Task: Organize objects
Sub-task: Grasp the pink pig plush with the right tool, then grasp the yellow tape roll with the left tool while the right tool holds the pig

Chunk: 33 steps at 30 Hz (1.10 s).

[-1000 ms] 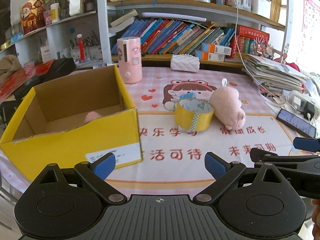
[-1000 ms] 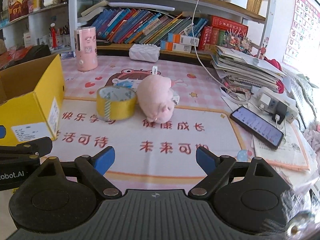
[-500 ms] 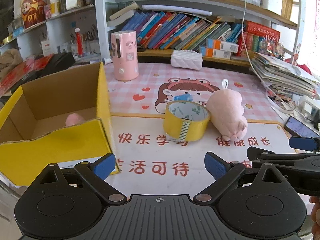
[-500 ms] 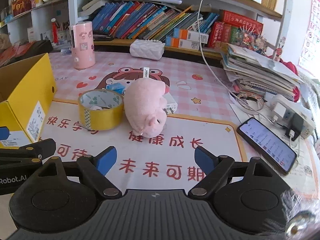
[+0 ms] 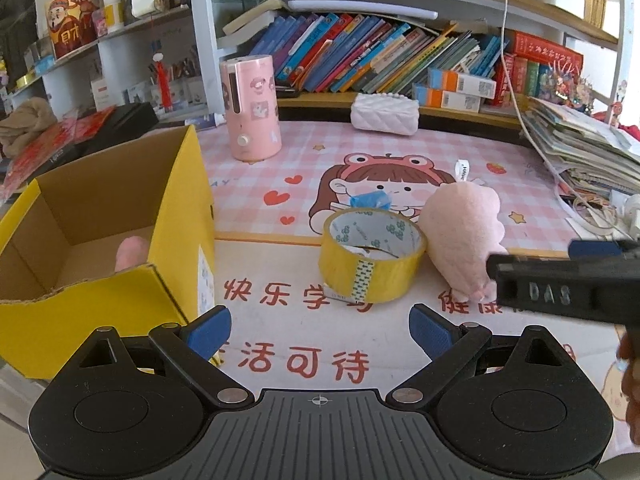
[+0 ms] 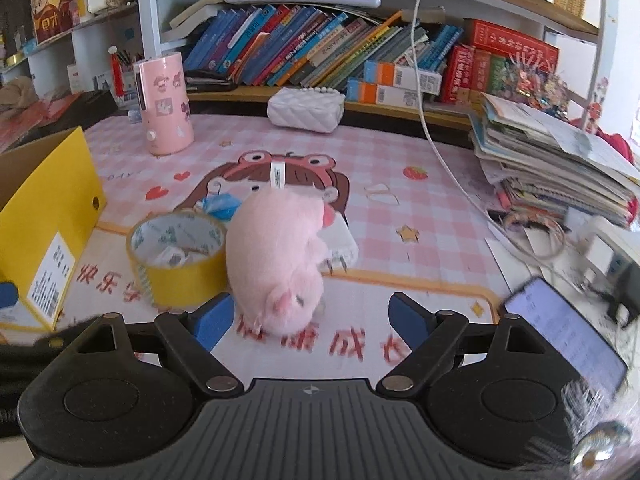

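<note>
Yellow cardboard box (image 5: 100, 240) stands open on the worktop (image 5: 296, 344), a small pink item (image 5: 130, 252) inside. Right of the box sits the pink plush pig (image 6: 276, 260), touching the yellow tape roll (image 6: 176, 256) between them. Left gripper (image 5: 320, 330) and right gripper (image 6: 310, 320) both have jaws apart, holding nothing.

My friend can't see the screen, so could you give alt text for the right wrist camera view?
An open right gripper hovers low over a pink desk mat, closing in on a pink plush pig lying beside a yellow tape roll. A yellow cardboard box stands at the left, a phone at the right, bookshelves behind.
</note>
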Each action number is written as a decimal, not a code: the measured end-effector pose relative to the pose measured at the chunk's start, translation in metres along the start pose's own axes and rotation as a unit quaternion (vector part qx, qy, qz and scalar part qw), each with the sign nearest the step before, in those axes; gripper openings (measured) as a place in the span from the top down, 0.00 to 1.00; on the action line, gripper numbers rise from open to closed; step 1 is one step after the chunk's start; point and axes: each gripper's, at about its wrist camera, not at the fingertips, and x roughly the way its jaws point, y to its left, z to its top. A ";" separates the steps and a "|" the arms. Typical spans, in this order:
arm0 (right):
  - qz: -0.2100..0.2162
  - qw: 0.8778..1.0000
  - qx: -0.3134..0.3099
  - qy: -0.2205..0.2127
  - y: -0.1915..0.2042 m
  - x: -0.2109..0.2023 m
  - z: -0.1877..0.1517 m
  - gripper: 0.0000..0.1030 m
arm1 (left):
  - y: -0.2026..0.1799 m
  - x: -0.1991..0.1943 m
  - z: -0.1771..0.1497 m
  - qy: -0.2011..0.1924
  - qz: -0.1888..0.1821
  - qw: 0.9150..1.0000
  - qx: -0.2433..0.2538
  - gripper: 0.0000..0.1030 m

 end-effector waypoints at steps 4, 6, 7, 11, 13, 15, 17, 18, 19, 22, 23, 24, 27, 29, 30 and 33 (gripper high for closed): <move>0.021 1.000 -0.002 0.000 -0.003 0.021 0.017 0.18 | -0.005 0.006 0.004 0.003 0.004 1.000 0.007 0.06; 0.032 0.999 -0.006 0.003 -0.003 0.032 0.026 0.18 | -0.008 0.009 0.006 0.003 0.006 1.000 0.013 0.06; 0.037 0.999 -0.008 0.006 -0.002 0.037 0.030 0.18 | -0.009 0.009 0.007 0.003 0.007 1.000 0.016 0.06; 0.055 0.998 -0.020 0.016 0.005 0.057 0.040 0.18 | -0.011 0.013 0.010 0.004 0.011 1.000 0.022 0.06; 0.061 0.997 -0.028 0.026 0.009 0.067 0.042 0.18 | -0.010 0.013 0.011 0.003 0.013 1.000 0.022 0.06; 0.061 0.997 -0.033 0.037 0.012 0.076 0.043 0.18 | -0.010 0.014 0.012 0.003 0.016 1.000 0.022 0.06; 0.070 0.996 -0.030 0.039 0.011 0.082 0.044 0.30 | -0.010 0.016 0.013 0.004 0.019 1.000 0.020 0.06; 0.070 0.996 -0.029 0.037 0.011 0.082 0.044 0.32 | -0.010 0.017 0.014 0.004 0.020 1.000 0.019 0.06; 0.074 0.996 -0.032 0.035 0.011 0.081 0.045 0.39 | -0.010 0.017 0.014 0.003 0.021 1.000 0.018 0.06; 0.078 0.996 -0.036 0.031 0.007 0.074 0.047 0.45 | -0.011 0.021 0.017 0.001 0.021 1.000 0.015 0.06; 0.081 0.996 -0.029 0.024 0.003 0.069 0.047 0.45 | -0.012 0.022 0.019 0.001 0.019 1.000 0.013 0.06; 0.083 0.996 -0.022 0.017 0.000 0.063 0.048 0.45 | -0.012 0.024 0.020 0.001 0.018 1.000 0.010 0.06; 0.074 0.997 -0.007 -0.015 -0.013 0.039 0.050 0.45 | -0.015 0.031 0.024 0.002 0.016 1.000 0.005 0.05; 0.061 0.998 0.004 -0.031 -0.023 0.026 0.050 0.45 | -0.018 0.036 0.027 0.001 0.015 1.000 0.003 0.05; 0.054 0.998 0.010 -0.035 -0.028 0.021 0.049 0.45 | -0.019 0.039 0.028 0.000 0.015 1.000 0.003 0.05; 0.032 0.998 0.029 -0.036 -0.043 0.010 0.042 0.45 | -0.023 0.047 0.033 -0.002 0.016 1.000 0.001 0.05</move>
